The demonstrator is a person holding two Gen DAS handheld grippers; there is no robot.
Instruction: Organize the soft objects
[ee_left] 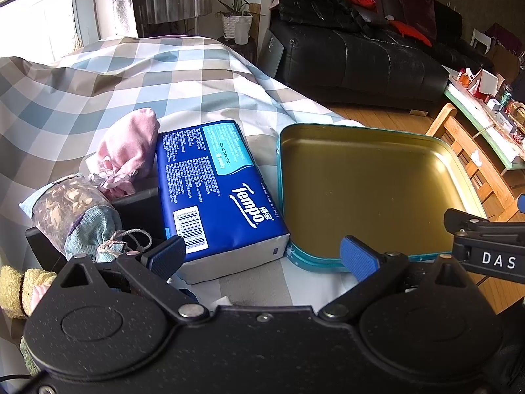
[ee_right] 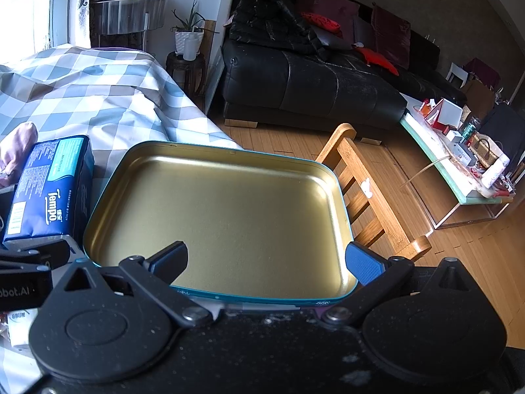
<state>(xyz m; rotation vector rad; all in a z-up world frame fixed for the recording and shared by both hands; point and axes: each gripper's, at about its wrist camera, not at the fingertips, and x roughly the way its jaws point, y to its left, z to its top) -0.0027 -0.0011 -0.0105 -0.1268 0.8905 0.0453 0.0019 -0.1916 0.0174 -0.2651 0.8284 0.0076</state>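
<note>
Hand-held grippers (ee_left: 262, 257) (ee_right: 267, 262) spread wide, above tin (ee_right: 229, 210)

Daylit room, strong fisheye bend

The window (ee_left: 39, 16) far left is blown out; the tin (ee_right: 229, 210) shows soft sheen; the far sofa (ee_left: 361, 59) sits dim; corners darken, edges curve.
</note>
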